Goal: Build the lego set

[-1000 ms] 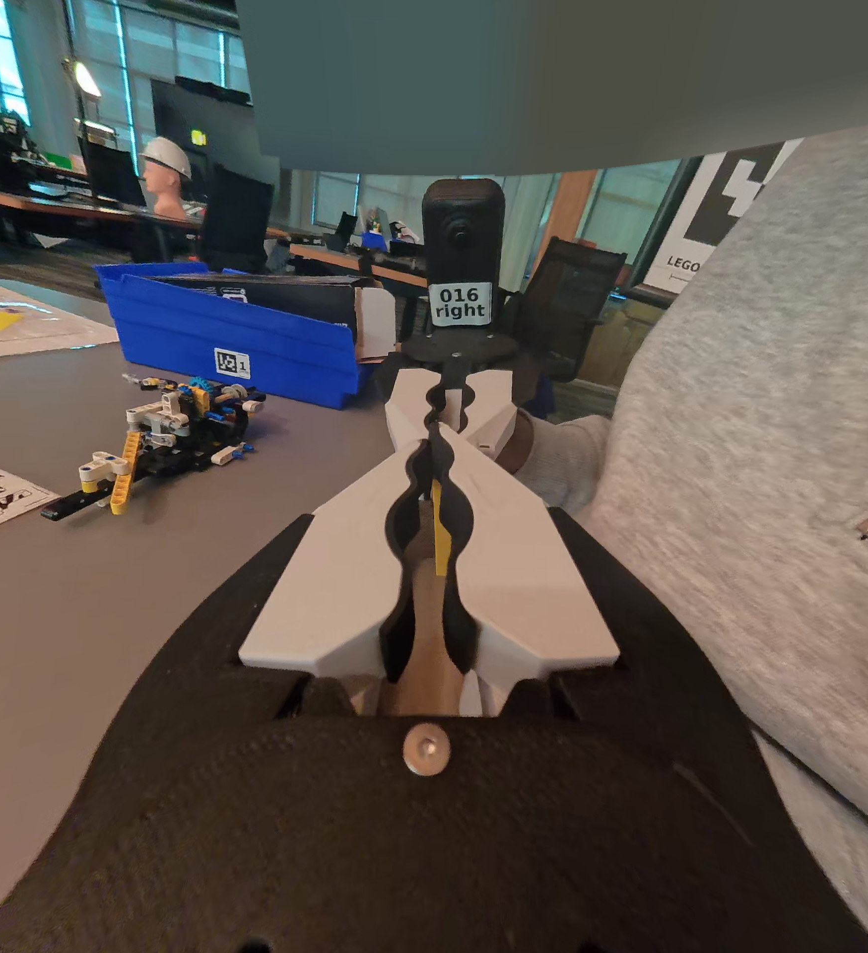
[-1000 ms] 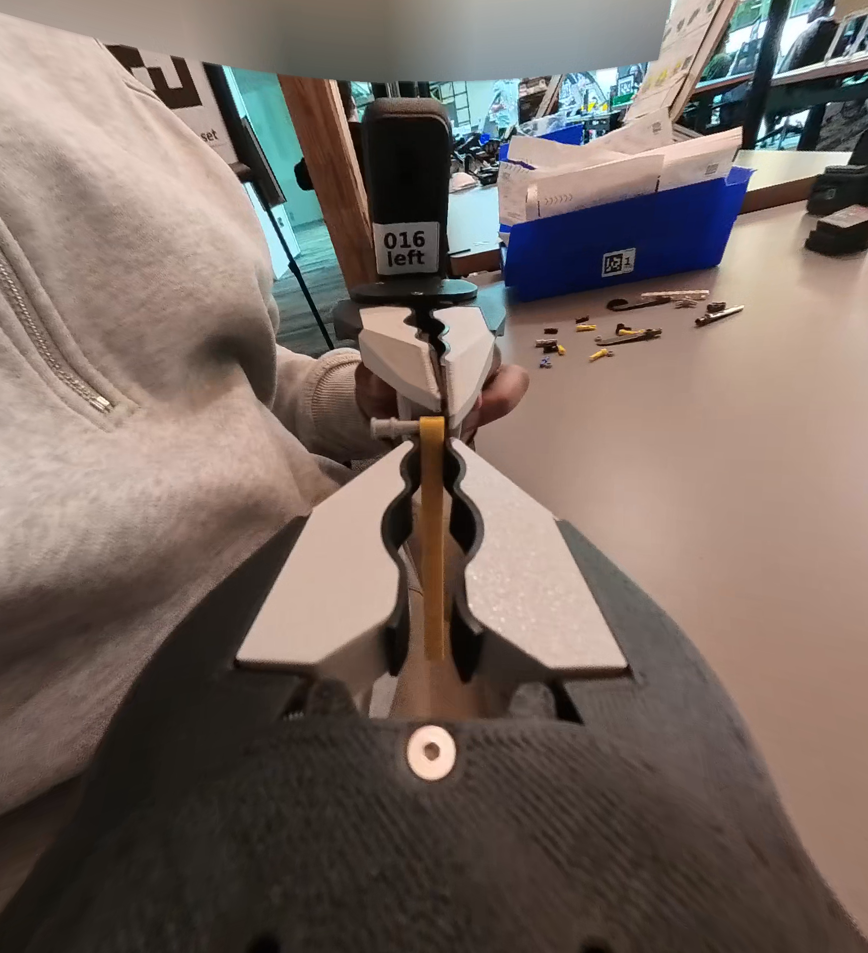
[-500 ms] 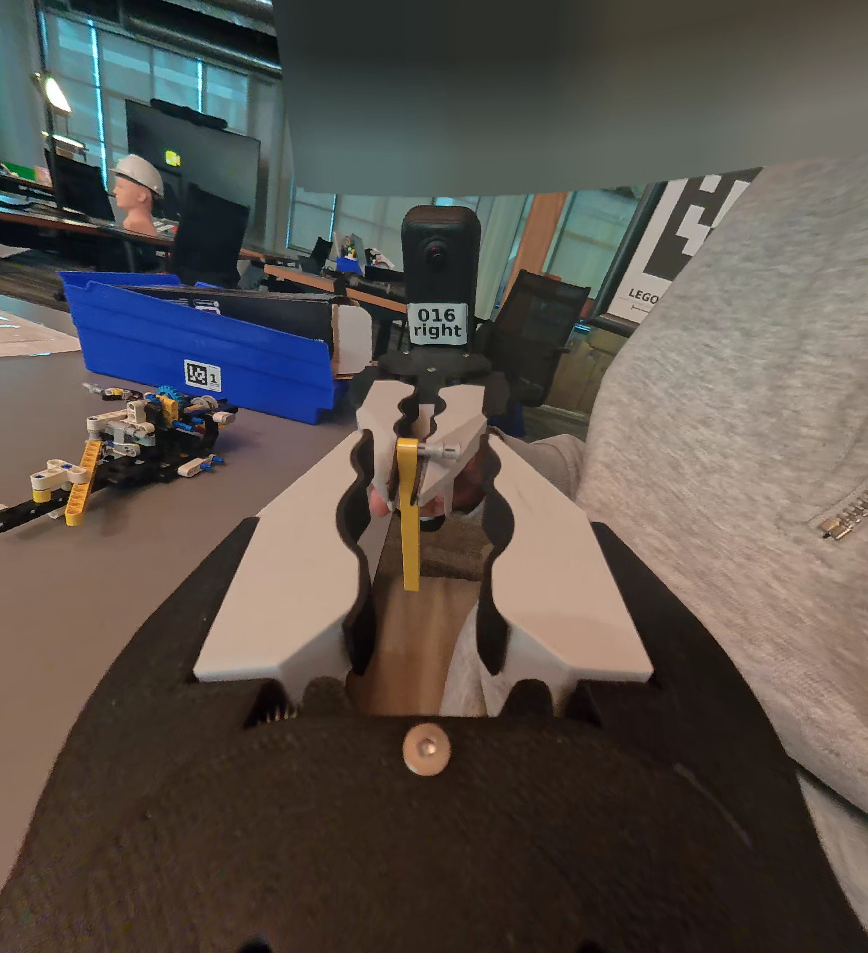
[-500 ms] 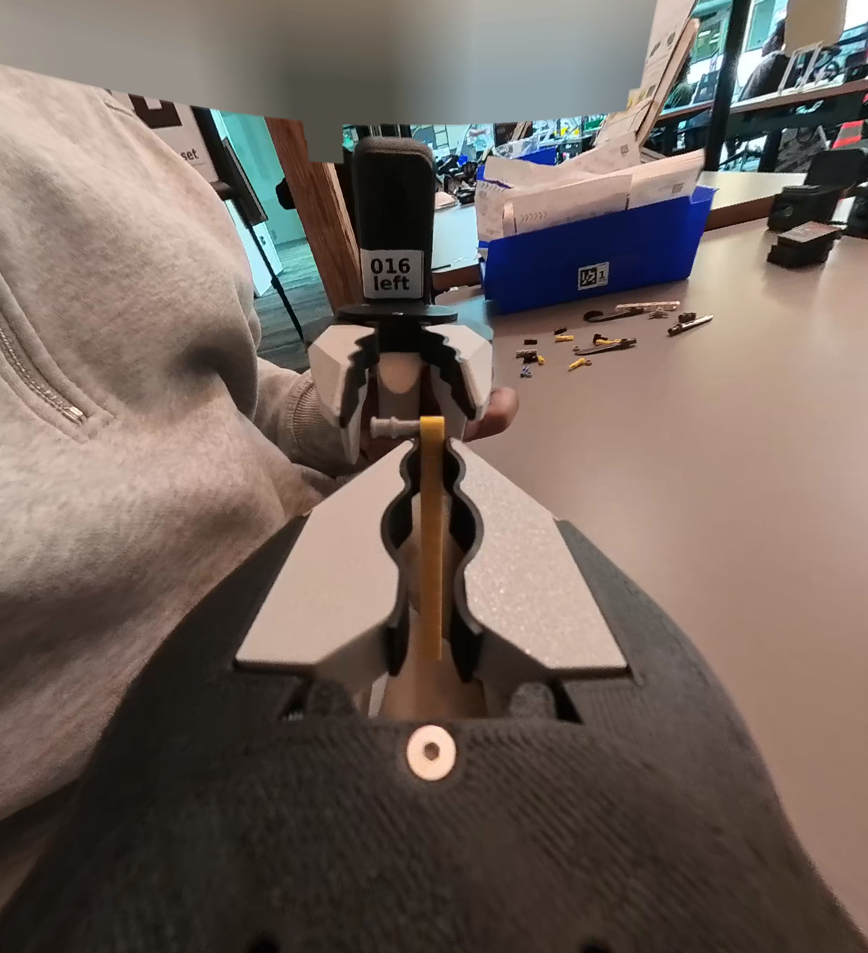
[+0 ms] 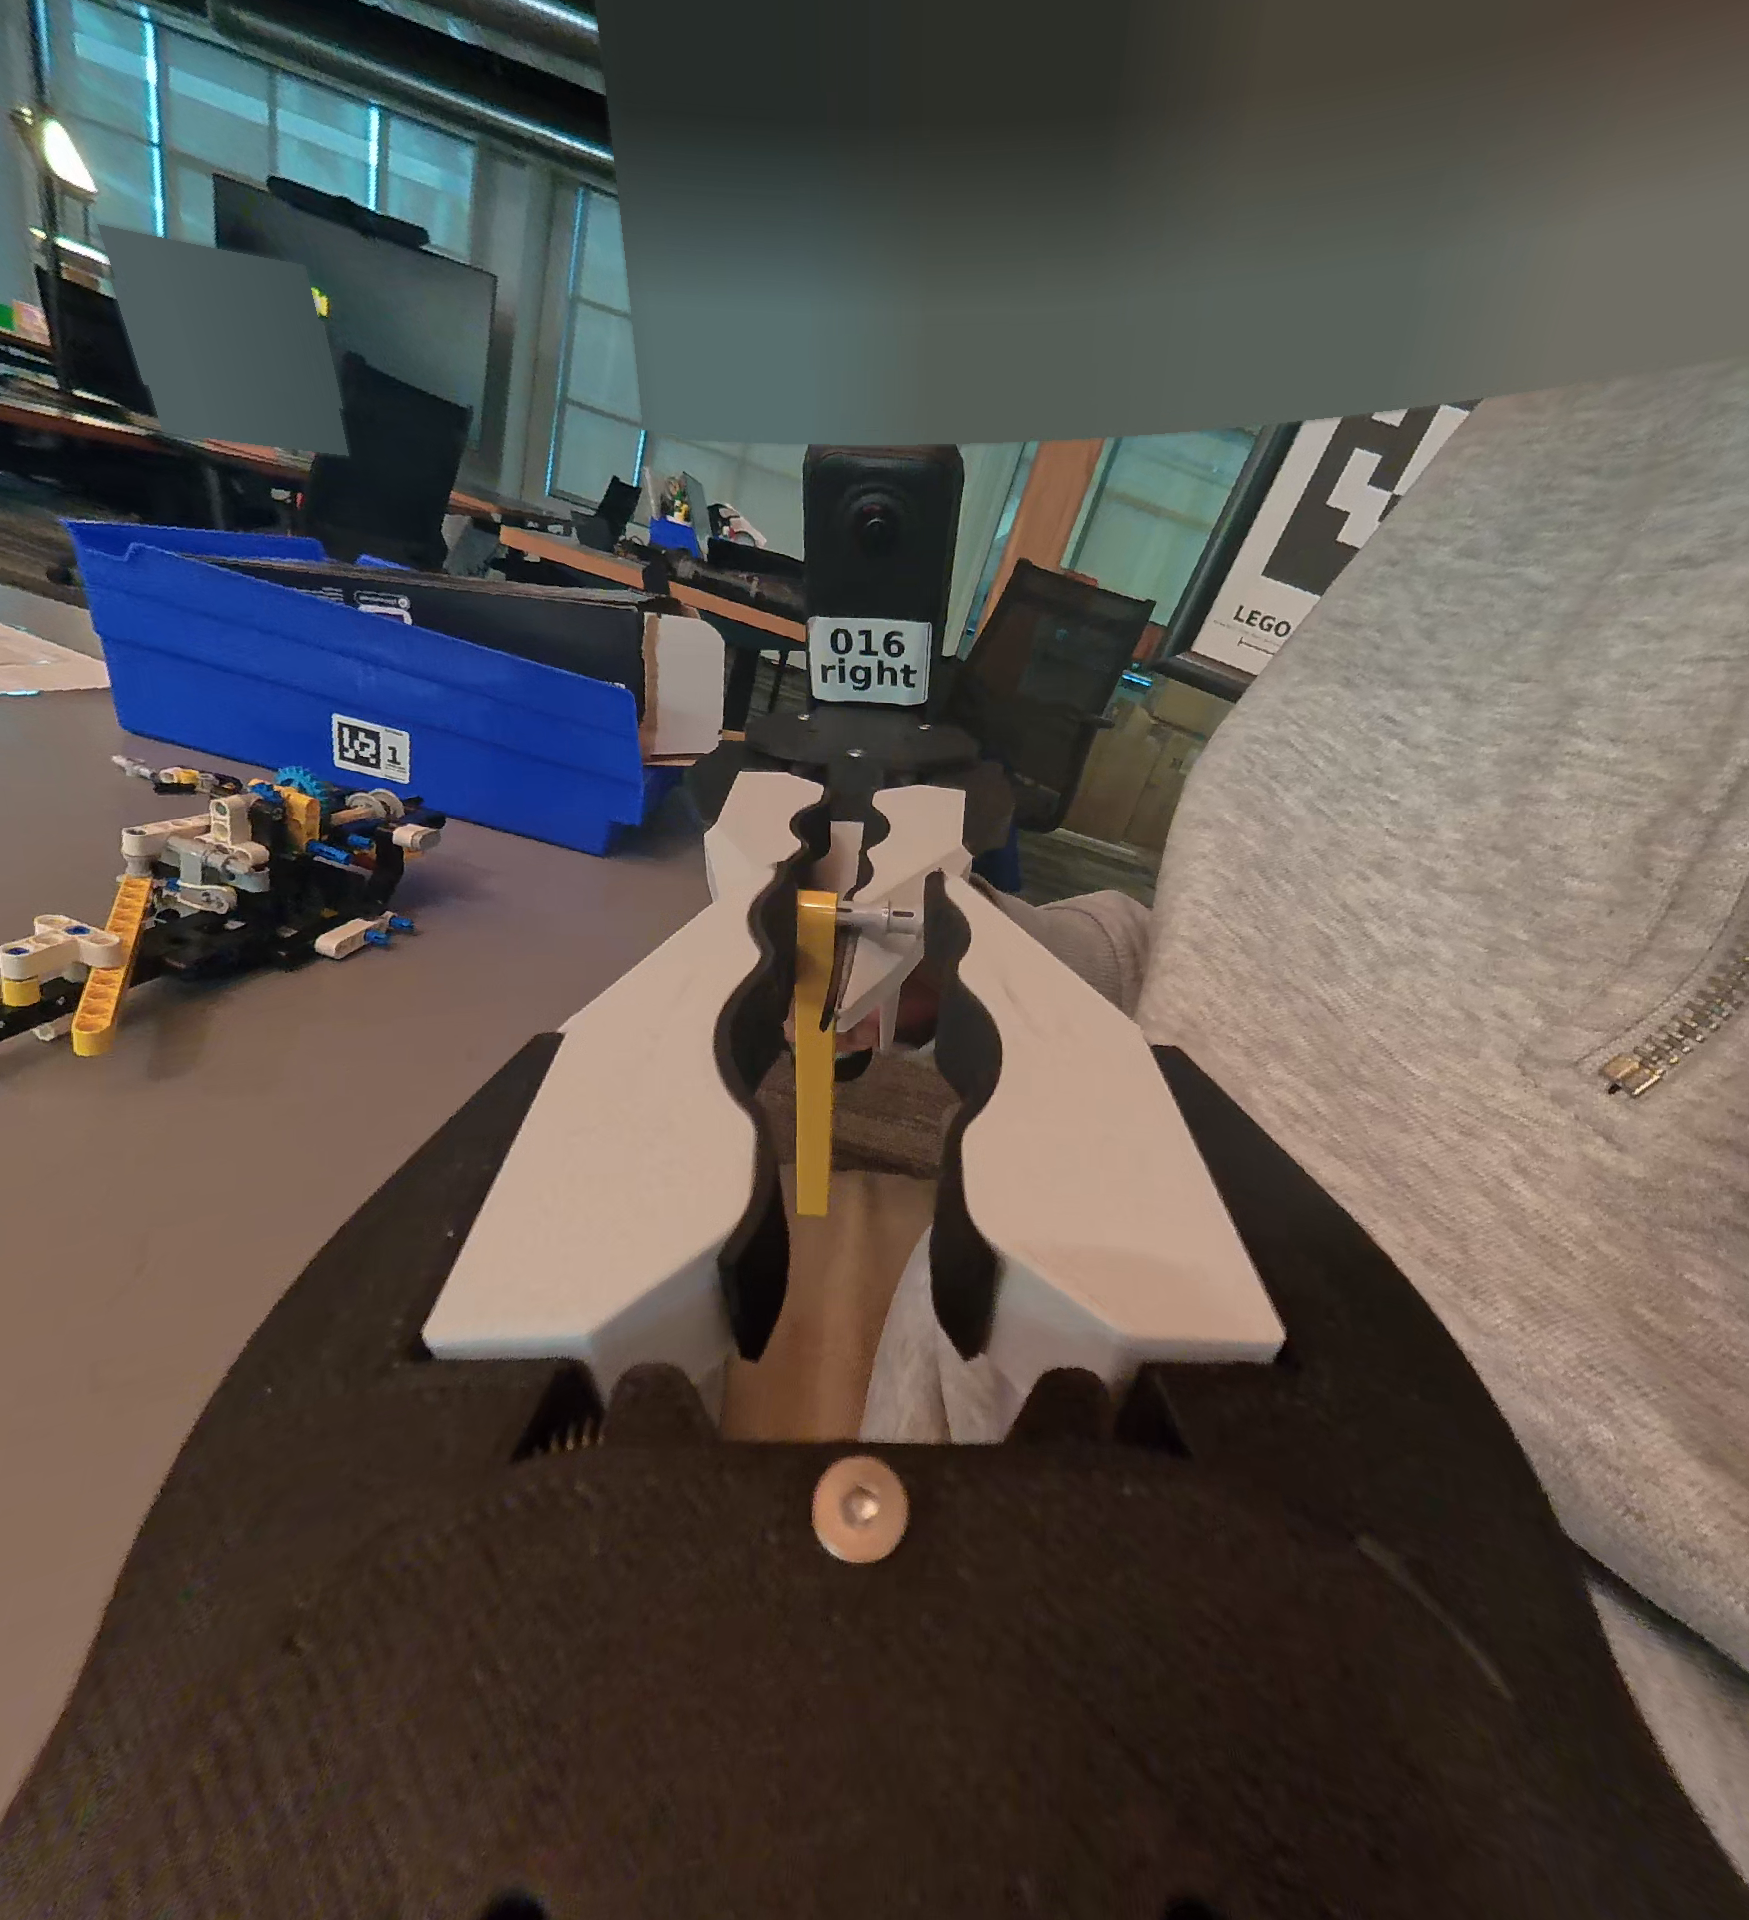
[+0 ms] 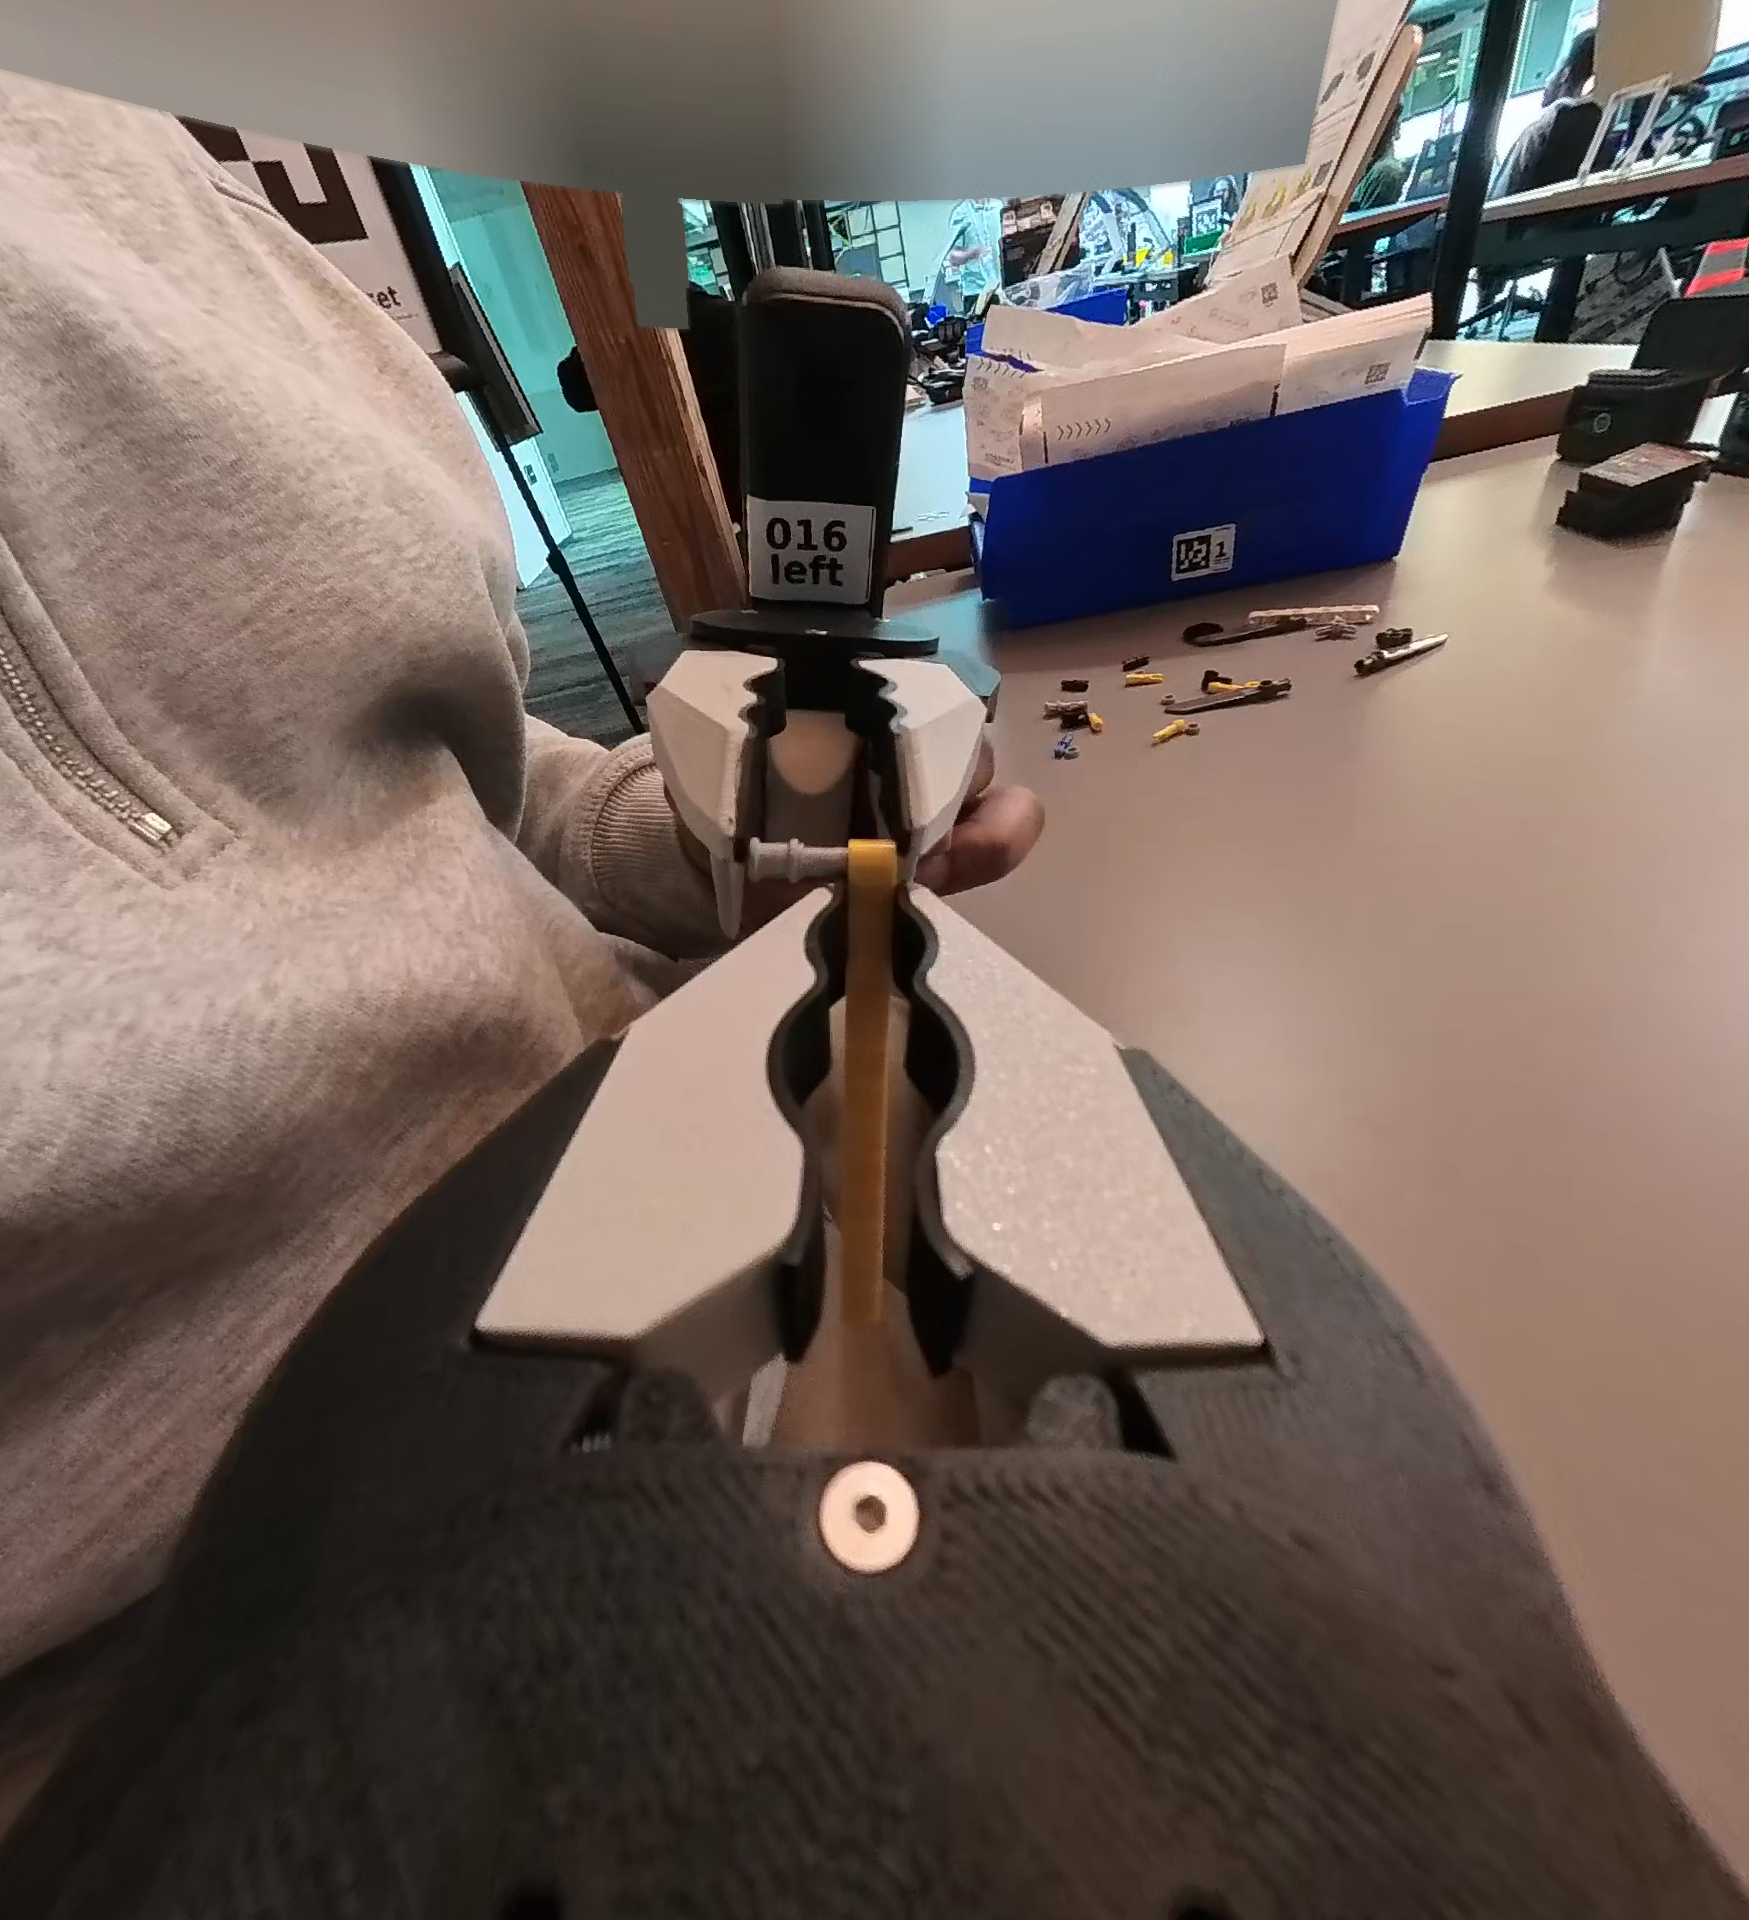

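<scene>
My right gripper (image 6: pixel 868 909) is shut on a long yellow beam (image 6: pixel 865 1143), held edge-on above the table. A light grey pin (image 6: pixel 782 847) sticks sideways out of the beam's far end. My left gripper (image 6: pixel 823 862) faces it, open, with its jaws on either side of the pin and the beam's end. In the left wrist view my left gripper (image 5: pixel 854 904) is open around the yellow beam (image 5: pixel 813 1091) and the grey pin (image 5: pixel 885 920), with the right gripper (image 5: pixel 828 997) behind. A part-built model (image 5: pixel 226 894) sits on the table to the left.
A blue bin (image 5: pixel 382 675) holding a box stands behind the model. Another blue bin (image 6: pixel 1265 520) full of paper bags stands far right, with several small loose parts (image 6: pixel 1213 696) in front. The person's grey sweatshirt (image 5: pixel 1472 935) is close beside both grippers. The grippers are tip to tip, or close to it.
My left gripper was shut at the beam's end, opened wide, and now has narrowed a little around the pin. My right gripper has kept its hold on the yellow beam.
</scene>
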The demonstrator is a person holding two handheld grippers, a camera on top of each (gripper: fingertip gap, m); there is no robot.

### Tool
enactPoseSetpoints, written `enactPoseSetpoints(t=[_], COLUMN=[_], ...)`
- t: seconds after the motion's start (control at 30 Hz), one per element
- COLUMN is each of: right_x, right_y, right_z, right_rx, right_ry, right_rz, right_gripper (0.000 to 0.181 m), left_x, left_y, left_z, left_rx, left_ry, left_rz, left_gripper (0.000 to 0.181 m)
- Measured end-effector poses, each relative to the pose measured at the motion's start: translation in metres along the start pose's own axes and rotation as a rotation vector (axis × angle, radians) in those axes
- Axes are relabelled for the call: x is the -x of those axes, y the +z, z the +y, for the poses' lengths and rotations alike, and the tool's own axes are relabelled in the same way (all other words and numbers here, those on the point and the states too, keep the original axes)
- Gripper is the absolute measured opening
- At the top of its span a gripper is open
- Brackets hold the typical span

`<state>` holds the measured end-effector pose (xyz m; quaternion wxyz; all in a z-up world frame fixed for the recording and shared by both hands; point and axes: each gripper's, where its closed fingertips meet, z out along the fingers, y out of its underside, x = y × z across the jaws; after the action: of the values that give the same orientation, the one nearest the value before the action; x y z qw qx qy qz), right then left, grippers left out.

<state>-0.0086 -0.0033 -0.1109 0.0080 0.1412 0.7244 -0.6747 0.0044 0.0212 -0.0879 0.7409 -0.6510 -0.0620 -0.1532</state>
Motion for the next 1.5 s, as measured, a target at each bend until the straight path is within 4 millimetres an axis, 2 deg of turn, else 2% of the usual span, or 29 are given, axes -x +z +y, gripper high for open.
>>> enactPoseSetpoints(t=[0.13, 0.17, 0.2, 0.27, 0.33, 0.4, 0.43, 0.5, 0.57, 0.67, 0.8, 1.03, 1.1, 1.2, 1.27, 1.33, 1.43, 1.47, 1.5], right_x=[-0.001, -0.002, -0.004, 0.008, 0.004, -0.003, -0.005, -0.006, -0.006, -0.006, -0.004, -0.008, -0.017, -0.044, -0.06, -0.066, -0.07, -0.071, -0.07], right_y=[-0.001, -0.001, 0.0, 0.008, 0.013, 0.009, 0.005, -0.001, -0.002, 0.0, 0.003, 0.003, 0.0, -0.012, -0.019, -0.019, -0.015, -0.015, -0.014], right_z=[-0.001, 0.0, 0.008, 0.006, 0.015, 0.019, 0.015, 0.005, 0.0, 0.001, 0.002, -0.001, -0.002, 0.001, 0.005, 0.009, 0.015, 0.016, 0.017], right_rx=[-0.006, 0.002, 0.048, 0.042, 0.102, 0.115, 0.089, 0.028, 0.003, 0.008, 0.016, -0.012, -0.015, 0.016, 0.071, 0.146, 0.251, 0.268, 0.274], right_ry=[0.004, 0.006, -0.005, -0.008, -0.047, -0.036, -0.016, 0.004, -0.001, 0.001, -0.006, 0.006, -0.007, -0.062, -0.139, -0.243, -0.398, -0.427, -0.435], right_rz=[0.004, 0.013, 0.023, -0.036, 0.008, 0.036, 0.037, 0.032, 0.037, 0.044, 0.041, 0.058, 0.12, 0.321, 0.46, 0.556, 0.646, 0.664, 0.661], right_gripper=[0.005, 0.006, 0.006, 0.005, 0.006, 0.006, 0.006, 0.005, 0.005, 0.006, 0.006, 0.005, 0.005, 0.005, 0.005, 0.006, 0.006, 0.006, 0.007], left_x=[0.0, -0.004, 0.004, 0.009, 0.005, 0.005, 0.005, 0.004, 0.005, 0.003, 0.005, 0.01, 0.02, 0.04, 0.046, 0.055, 0.065, 0.065, 0.066], left_y=[0.001, 0.001, 0.002, 0.002, -0.002, -0.008, -0.011, -0.013, -0.011, -0.006, -0.004, -0.005, -0.005, -0.005, -0.002, 0.0, -0.005, -0.006, -0.008], left_z=[-0.001, -0.004, -0.004, 0.002, -0.001, -0.01, -0.012, -0.012, -0.006, 0.0, 0.004, 0.0, 0.0, 0.006, 0.013, 0.02, 0.024, 0.024, 0.022], left_rx=[-0.002, -0.015, -0.018, 0.005, -0.009, -0.057, -0.07, -0.07, -0.039, -0.01, 0.009, -0.02, -0.031, -0.021, 0.001, 0.009, 0.0, -0.005, -0.014], left_ry=[-0.034, -0.036, -0.039, -0.024, -0.043, -0.044, -0.037, -0.025, -0.023, -0.015, -0.009, -0.094, -0.158, -0.278, -0.335, -0.374, -0.431, -0.447, -0.461], left_rz=[0.01, 0.038, -0.023, -0.051, -0.013, -0.004, 0.0, 0.009, 0.012, 0.011, -0.016, -0.001, -0.045, -0.131, -0.157, -0.208, -0.246, -0.229, -0.224], left_gripper=[0.022, 0.0, 0.0, 0.0, 0.0, 0.0, 0.002, 0.024, 0.036, 0.037, 0.023, 0.023, 0.023, 0.025, 0.03, 0.03, 0.015, 0.005, 0.004])
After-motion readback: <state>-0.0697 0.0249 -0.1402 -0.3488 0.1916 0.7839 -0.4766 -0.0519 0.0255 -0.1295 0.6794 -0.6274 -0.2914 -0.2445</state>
